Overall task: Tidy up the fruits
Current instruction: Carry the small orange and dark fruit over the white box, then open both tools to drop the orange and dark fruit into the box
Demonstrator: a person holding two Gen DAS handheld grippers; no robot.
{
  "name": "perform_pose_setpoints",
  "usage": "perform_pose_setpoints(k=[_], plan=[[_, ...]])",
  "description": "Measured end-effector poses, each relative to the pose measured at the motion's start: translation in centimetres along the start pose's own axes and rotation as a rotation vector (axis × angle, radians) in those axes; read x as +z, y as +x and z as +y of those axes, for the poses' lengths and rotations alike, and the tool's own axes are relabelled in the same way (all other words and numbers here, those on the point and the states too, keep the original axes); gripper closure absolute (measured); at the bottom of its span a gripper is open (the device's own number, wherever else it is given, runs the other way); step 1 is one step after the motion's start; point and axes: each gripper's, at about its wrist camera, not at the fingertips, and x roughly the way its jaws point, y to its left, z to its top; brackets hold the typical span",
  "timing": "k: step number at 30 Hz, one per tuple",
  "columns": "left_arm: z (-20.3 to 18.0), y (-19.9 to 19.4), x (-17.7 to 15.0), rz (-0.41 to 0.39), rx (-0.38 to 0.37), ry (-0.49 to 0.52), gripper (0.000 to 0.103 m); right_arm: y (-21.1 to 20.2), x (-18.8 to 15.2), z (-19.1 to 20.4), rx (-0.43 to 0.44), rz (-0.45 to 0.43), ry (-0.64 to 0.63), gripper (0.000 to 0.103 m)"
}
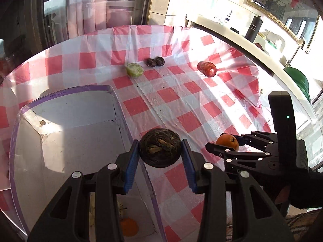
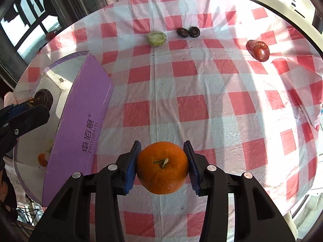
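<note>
left gripper (image 1: pixel 160 151) clamps dark fruit (image 1: pixel 160 147) between pads, seemingly over box (image 1: pixel 70 109) edge | right gripper (image 2: pixel 162 166) clamps orange (image 2: pixel 162 167) likewise

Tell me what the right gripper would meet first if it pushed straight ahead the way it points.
Mostly bare checkered tablecloth. Holding the orange, the right gripper points toward the green fruit far ahead; depth is unclear.

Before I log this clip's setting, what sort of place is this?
Probably a home dining area: a checked tablecloth covers the table, a gilt-framed picture hangs on the tiled wall, and a green lamp stands nearby.
</note>
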Motion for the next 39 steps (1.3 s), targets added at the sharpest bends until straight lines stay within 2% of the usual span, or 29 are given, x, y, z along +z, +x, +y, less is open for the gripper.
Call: perform_pose_setpoints(k=[4,9,11,16,20,22,26,32,35,39], plan=[[4.8,-3.5,-0.2,-0.061,0.032,-0.074,0.062,-3.1,1.6,4.3,0.017,-0.086,-0.096,0.06],[10.2,-7.2,-2.4,-0.12,0.092,-0.15,0.061,-7.0,2.1,9.9,0.047,-0.205,-0.221,0.06],[12.3,-8.2,-3.7,-0.136,0.122,-0.183,0.061,-7.8,1.7,12.2,0.065,-0.222,-0.272,0.06],[16.9,-9.6,-6.9,-0.174,0.16,-0.301,0.061,-7.8,-0.4,18.6,0.074,-0.219,-0.541,0.06],[19.2,-9.3,-8.6,-0.192,0.157,-0.4,0.061,-6.1,-2.3,22.1,0.123,-0.159,-0.719,0.06],[19.8,-8.7,-8.9,-0.177,0.149,-0.43,0.061,-4.7,-2.7,23.6,0.148,-0.105,-0.785,0.06],[19.3,-7.4,-8.5,-0.154,0.141,-0.378,0.061,-1.0,-3.8,25.9,0.143,-0.006,-0.877,0.06],[18.2,-3.7,-8.1,-0.055,0.185,-0.274,0.061,4.1,-5.7,26.1,0.093,0.178,-0.877,0.06],[17.9,-3.1,-8.2,-0.03,0.206,-0.256,0.061,5.2,-5.7,25.0,0.069,0.213,-0.803,0.06],[18.3,-2.8,-8.3,-0.008,0.238,-0.281,0.061,6.0,-5.7,23.6,0.031,0.236,-0.755,0.06]])
